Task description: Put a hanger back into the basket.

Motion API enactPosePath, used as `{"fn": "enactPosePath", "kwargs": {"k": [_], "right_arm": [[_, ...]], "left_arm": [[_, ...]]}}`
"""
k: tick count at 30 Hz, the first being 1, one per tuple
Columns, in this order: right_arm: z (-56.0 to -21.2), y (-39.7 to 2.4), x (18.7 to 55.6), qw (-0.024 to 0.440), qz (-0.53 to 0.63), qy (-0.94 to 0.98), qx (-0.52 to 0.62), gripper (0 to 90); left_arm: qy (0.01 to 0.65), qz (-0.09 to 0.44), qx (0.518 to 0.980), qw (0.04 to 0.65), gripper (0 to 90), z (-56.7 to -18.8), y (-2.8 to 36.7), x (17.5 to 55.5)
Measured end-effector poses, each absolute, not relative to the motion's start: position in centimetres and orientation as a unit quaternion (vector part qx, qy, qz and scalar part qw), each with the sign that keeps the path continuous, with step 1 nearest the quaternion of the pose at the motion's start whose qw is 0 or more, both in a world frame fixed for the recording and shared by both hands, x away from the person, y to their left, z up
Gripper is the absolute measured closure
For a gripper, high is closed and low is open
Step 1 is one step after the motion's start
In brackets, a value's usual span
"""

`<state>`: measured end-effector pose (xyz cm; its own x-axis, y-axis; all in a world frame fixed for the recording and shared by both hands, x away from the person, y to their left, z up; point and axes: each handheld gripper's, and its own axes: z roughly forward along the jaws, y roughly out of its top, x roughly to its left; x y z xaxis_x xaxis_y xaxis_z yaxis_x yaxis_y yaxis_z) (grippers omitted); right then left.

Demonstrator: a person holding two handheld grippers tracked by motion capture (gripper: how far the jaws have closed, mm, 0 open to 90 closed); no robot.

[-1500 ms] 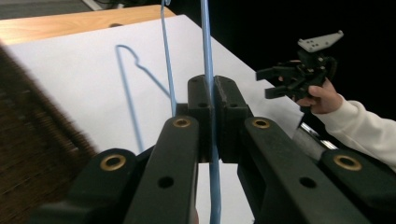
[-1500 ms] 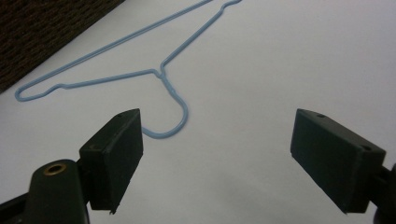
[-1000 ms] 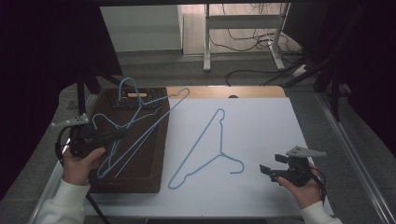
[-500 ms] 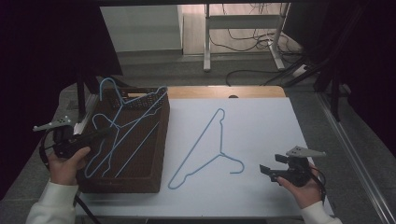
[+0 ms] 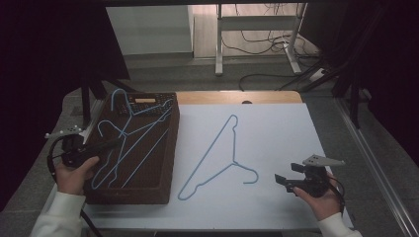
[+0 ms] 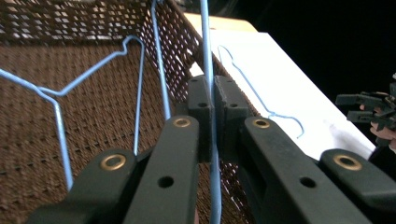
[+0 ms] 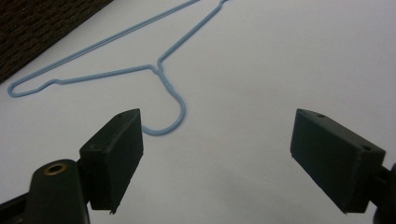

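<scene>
Left gripper (image 6: pixel 212 100) fingers clamped tight on a blue wire hanger (image 6: pixel 206 51) over the brown woven basket (image 5: pixel 163 163), right gripper (image 7: pixel 215 158) fingers spread wide and empty above the white table (image 5: pixel 276 128), second blue hanger (image 7: pixel 112 72) flat just ahead, left gripper view revealing the pinch, high view showing more hangers (image 5: pixel 111 163) in the basket

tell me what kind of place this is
Probably a lab or workshop set up for recording handling tasks, not a home. A table with a white top holds a blue hanger and a brown basket of more hangers, and behind it cables trail over the floor around a metal stand.
</scene>
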<state>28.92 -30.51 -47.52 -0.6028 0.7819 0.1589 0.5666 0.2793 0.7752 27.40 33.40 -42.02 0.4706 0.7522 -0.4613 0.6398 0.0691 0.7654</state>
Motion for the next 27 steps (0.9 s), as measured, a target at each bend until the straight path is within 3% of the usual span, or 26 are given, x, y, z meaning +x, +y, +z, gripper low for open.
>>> {"fn": "enactPosePath", "kwargs": {"k": [5,12,15,17,18,23,27], "right_arm": [[-47.5,-30.5,28.9,0.128,0.422,0.79,0.427,17.4],[-47.5,-30.5,28.9,0.128,0.422,0.789,0.427,17.3],[-47.4,-30.5,28.9,0.129,0.423,0.789,0.426,17.3],[-47.4,-30.5,28.9,0.129,0.422,0.79,0.426,17.3],[-47.4,-30.5,28.9,0.129,0.422,0.79,0.425,17.3],[-47.4,-30.4,28.9,0.13,0.422,0.791,0.424,17.3],[-47.4,-30.4,28.8,0.131,0.422,0.791,0.424,17.3]], "left_arm": [[0.511,0.039,0.689,0.512,86.3,-42.7,32.8,28.0],[0.539,0.07,0.691,0.477,83.6,-43.3,32.9,28.4],[0.568,0.082,0.681,0.455,73.9,-43.6,33.4,28.7],[0.582,0.099,0.685,0.427,56.5,-43.7,33.4,28.9],[0.588,0.102,0.686,0.417,53.0,-43.8,33.4,29.0],[0.579,0.1,0.706,0.396,51.6,-43.9,32.9,29.5],[0.58,0.105,0.712,0.381,44.1,-43.9,32.3,29.8]]}}
